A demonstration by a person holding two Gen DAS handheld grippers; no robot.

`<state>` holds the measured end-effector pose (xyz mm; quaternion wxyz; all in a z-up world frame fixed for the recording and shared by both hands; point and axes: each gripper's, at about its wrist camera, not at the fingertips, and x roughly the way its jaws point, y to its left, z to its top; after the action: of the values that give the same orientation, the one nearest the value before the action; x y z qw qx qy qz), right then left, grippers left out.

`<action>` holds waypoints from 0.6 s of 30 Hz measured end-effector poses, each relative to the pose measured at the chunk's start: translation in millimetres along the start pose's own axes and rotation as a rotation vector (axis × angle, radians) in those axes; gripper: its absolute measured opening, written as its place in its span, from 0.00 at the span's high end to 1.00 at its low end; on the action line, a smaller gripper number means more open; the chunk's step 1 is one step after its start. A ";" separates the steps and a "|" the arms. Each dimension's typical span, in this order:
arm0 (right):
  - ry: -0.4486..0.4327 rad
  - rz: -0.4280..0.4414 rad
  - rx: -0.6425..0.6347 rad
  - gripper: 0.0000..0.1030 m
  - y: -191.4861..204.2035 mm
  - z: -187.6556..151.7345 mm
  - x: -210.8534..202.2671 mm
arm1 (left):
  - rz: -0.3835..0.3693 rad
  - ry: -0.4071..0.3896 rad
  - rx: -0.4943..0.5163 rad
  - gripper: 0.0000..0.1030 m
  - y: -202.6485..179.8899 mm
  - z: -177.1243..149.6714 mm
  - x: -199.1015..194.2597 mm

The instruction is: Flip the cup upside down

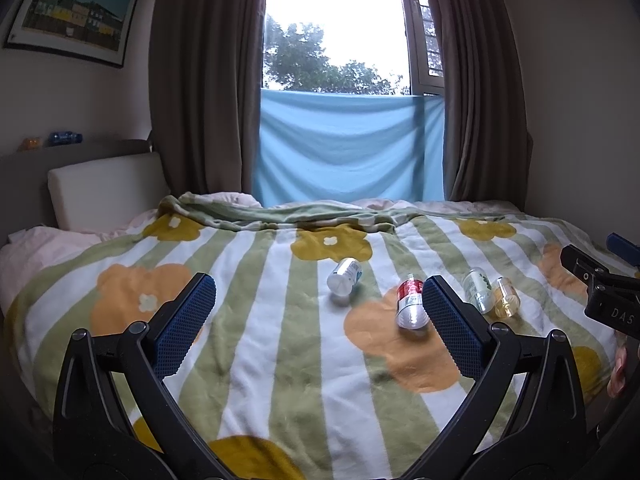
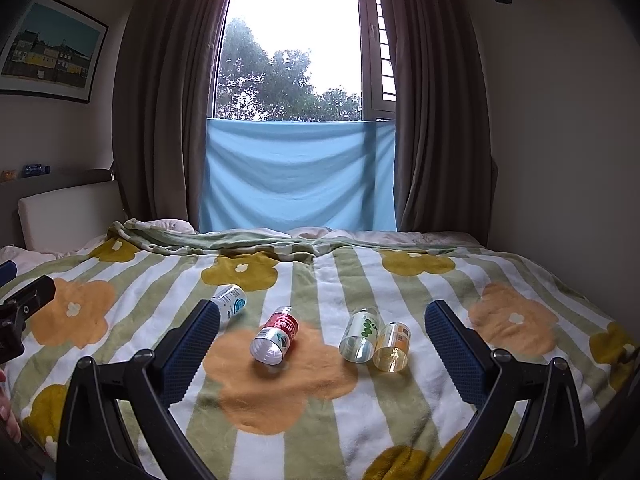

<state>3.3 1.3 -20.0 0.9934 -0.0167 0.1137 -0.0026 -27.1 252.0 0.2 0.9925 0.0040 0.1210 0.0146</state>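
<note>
Bedroom daylight falls from a curtained window (image 2: 292,52) onto a bed spread with a striped, flowered blanket (image 2: 320,420), and four small cups lie on their sides there. The red-labelled cup (image 2: 275,338) lies just ahead of the right tool (image 2: 322,326), between its fingertips and a little toward its left finger, open mouth facing the camera. From the left tool (image 1: 318,294) the same cup (image 1: 410,306) lies close against the inner side of its right finger. Beyond it, toward the left tool's side, lies a white-and-blue cup (image 2: 232,302); toward the right finger lie a green-dotted cup (image 2: 360,334) and an amber cup (image 2: 392,346), touching or nearly so.

Both tools are released — fingers spread wide, nothing between them.

Judging by the clear, thin walls, these cups are light, stiff plastic, slick and apt to roll or skid on the plush blanket. A grip across the middle of the barrel, on the label, looks best — gently, since hard pressure near the open rim may well buckle it. The soft bedding may also let an inverted cup tip.
</note>
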 end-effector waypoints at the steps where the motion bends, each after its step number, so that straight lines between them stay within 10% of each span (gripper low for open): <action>1: 0.007 -0.008 -0.001 0.00 0.5 -1.2 1.4 | 0.000 0.004 0.000 0.00 0.4 -1.4 1.3; 18: 0.411 0.009 0.009 0.00 -36.2 27.6 184.1 | -0.024 0.120 -0.020 0.00 15.9 -17.2 44.3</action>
<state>188.8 -35.7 -33.5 0.9493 -0.0110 0.3142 -0.0018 11.3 269.3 -27.0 0.9836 -0.0081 0.1800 0.0044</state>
